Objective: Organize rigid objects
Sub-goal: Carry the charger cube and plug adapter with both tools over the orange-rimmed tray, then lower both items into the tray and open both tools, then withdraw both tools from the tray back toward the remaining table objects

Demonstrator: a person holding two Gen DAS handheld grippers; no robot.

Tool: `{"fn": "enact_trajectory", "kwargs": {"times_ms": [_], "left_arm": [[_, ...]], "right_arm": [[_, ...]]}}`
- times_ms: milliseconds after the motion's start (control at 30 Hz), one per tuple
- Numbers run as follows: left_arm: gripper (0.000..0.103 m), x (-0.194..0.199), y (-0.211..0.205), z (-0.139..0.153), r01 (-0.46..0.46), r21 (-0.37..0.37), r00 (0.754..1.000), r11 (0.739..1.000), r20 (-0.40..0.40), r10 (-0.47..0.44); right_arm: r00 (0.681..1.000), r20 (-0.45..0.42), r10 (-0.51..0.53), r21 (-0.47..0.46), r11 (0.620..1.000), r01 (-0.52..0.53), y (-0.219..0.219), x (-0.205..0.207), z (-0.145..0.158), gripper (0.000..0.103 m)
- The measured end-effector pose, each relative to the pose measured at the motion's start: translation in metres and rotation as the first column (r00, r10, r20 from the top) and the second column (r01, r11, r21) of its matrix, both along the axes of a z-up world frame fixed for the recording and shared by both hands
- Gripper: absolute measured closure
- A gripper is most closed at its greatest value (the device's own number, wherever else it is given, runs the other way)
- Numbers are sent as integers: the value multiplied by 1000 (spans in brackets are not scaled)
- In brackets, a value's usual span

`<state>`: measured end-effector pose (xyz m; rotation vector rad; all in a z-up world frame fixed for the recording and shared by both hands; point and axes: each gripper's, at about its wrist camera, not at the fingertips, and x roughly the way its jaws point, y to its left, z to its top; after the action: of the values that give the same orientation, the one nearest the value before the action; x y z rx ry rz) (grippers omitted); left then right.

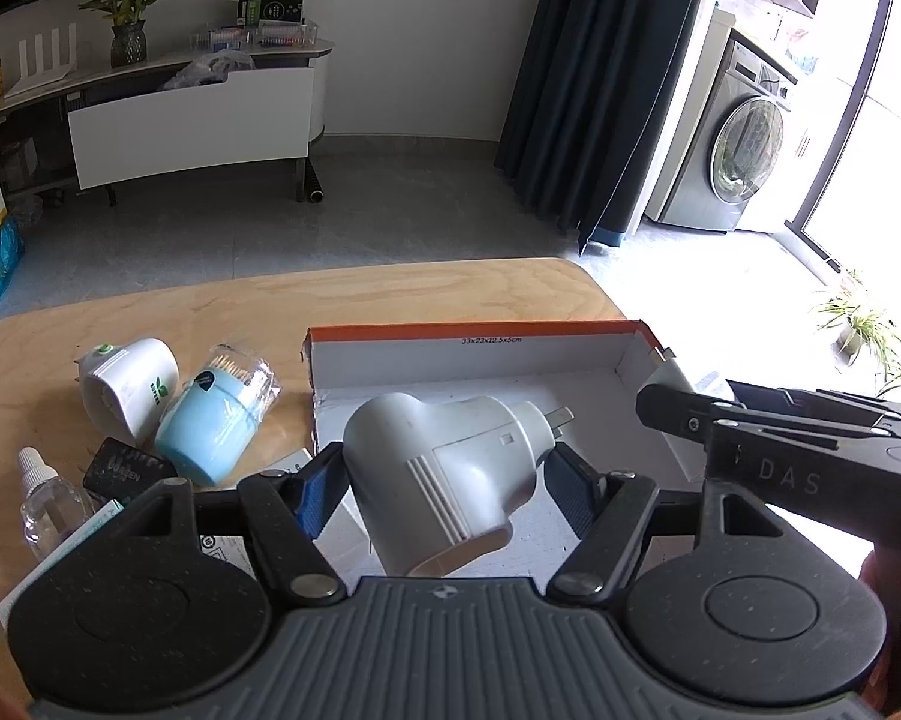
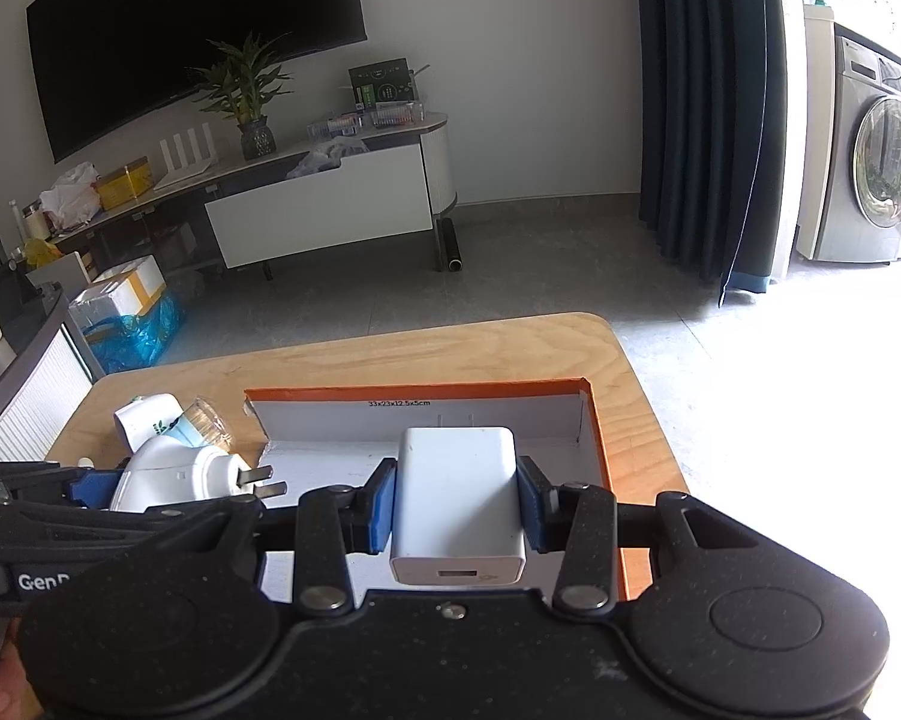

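Box with orange rim sits open on the desk as the collecting spot: above it, left gripper clamps the grey plug-in device, right gripper clamps the white charger, both apparently poised for dropping in.

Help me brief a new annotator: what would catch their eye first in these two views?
Each claw carries a white plug over the orange-rimmed box: the left claw grips a rounded plug-in device, the right claw a square USB charger. Left of the box on the wooden table lie a white cup and a blue toothpick jar.
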<state>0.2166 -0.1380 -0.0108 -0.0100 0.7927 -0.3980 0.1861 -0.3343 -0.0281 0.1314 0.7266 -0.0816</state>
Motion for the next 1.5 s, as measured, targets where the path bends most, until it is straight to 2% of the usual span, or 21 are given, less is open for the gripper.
{"fn": "enact_trajectory", "kwargs": {"times_ms": [400,533,600,800,867,1033,1100,1200,1500], "left_arm": [[31,27,-12,-10,-6,-3,1000,1000,-24,6],[31,34,-16,-15,0,1,999,1000,-33,0],[31,37,-20,-17,5,0,999,1000,-37,-5],[29,42,-34,-21,33,-21,998,999,-54,-34],[19,38,-34,-19,24,-11,999,1000,-42,-24],[15,24,-27,-9,22,1,999,1000,-41,-22],[12,16,-21,-4,6,7,1000,1000,-29,-6],[11,4,-11,4,-15,8,999,1000,-31,15],[7,-32,12,24,-86,53,996,995,-2,86]], "right_arm": [[999,-39,-7,-28,1000,6,-12,41,-16,52],[1000,-5,-16,-66,998,16,-15,44,-13,50],[1000,16,-20,-58,998,21,-17,38,-7,50],[996,74,-57,-27,998,59,-29,10,11,41],[995,78,-65,-25,997,67,-31,2,14,40],[994,80,-70,-13,997,71,-27,-15,19,33],[995,78,-70,-9,997,71,-25,-21,20,33],[994,84,-73,7,997,73,-19,-32,24,26],[995,81,-48,16,999,47,3,-61,34,24]]}}
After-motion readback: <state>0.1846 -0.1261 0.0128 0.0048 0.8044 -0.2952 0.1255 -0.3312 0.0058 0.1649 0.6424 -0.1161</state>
